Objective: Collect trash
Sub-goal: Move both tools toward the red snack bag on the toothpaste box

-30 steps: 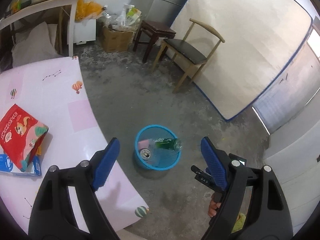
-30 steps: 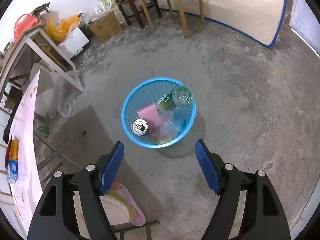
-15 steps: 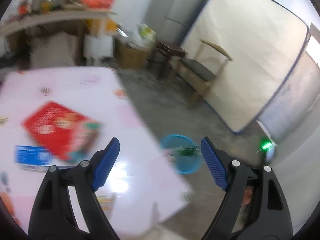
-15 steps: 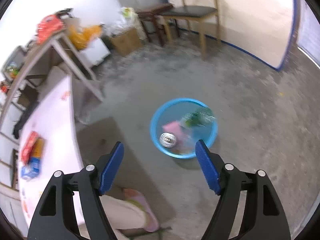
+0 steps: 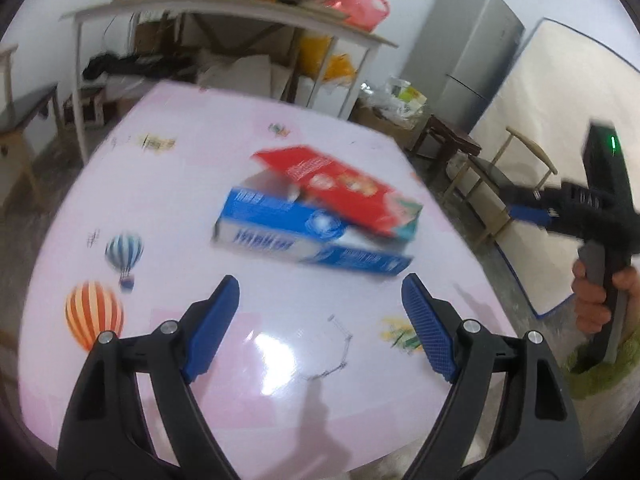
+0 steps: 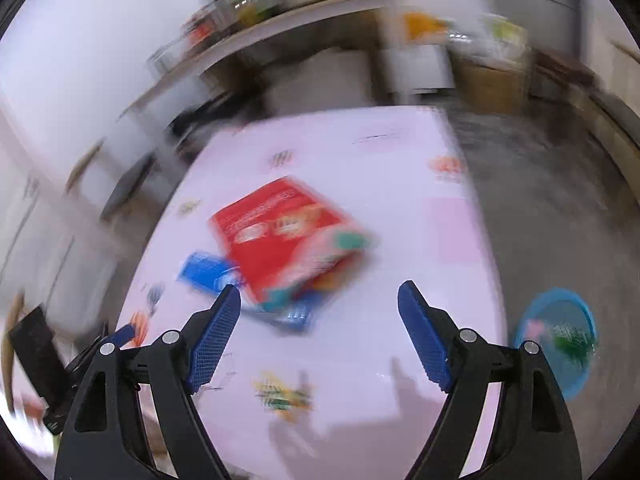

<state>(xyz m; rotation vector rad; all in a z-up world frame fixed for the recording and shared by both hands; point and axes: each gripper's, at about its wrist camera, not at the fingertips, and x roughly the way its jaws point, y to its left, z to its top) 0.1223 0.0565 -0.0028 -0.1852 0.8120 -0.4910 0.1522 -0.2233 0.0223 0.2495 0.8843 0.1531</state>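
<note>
Left wrist view: the left tool [image 5: 318,300] hangs over a pink tabletop [image 5: 192,184] printed with hot-air balloons, its blue pads spread wide with nothing between them. Ahead of the pads, near the middle of the tabletop, a red packet [image 5: 340,188] lies tilted across a blue-and-white box [image 5: 288,232], overlapping its far right part. At the right edge of this view a hand [image 5: 596,296] grips the handle of the right tool [image 5: 532,214], which is held off the side of the tabletop; only one blue fingertip shows here. Beyond stand a wooden chair [image 5: 500,184], a grey refrigerator [image 5: 468,60] and a cluttered shelf [image 5: 240,4].

Right wrist view, heavily blurred: the right tool [image 6: 319,300] is likewise spread and empty, its jaws having just been opening, with nothing between them. The red packet [image 6: 288,236] and blue-and-white box [image 6: 208,272] lie on the tabletop [image 6: 400,184] ahead and slightly left of the pads. A blue basket [image 6: 560,376] stands on the concrete floor [image 6: 560,200] to the right of the tabletop, holding a green bottle [image 6: 572,340] and something pink too blurred to identify. The left tool [image 6: 124,334] appears at the lower left edge.
</note>
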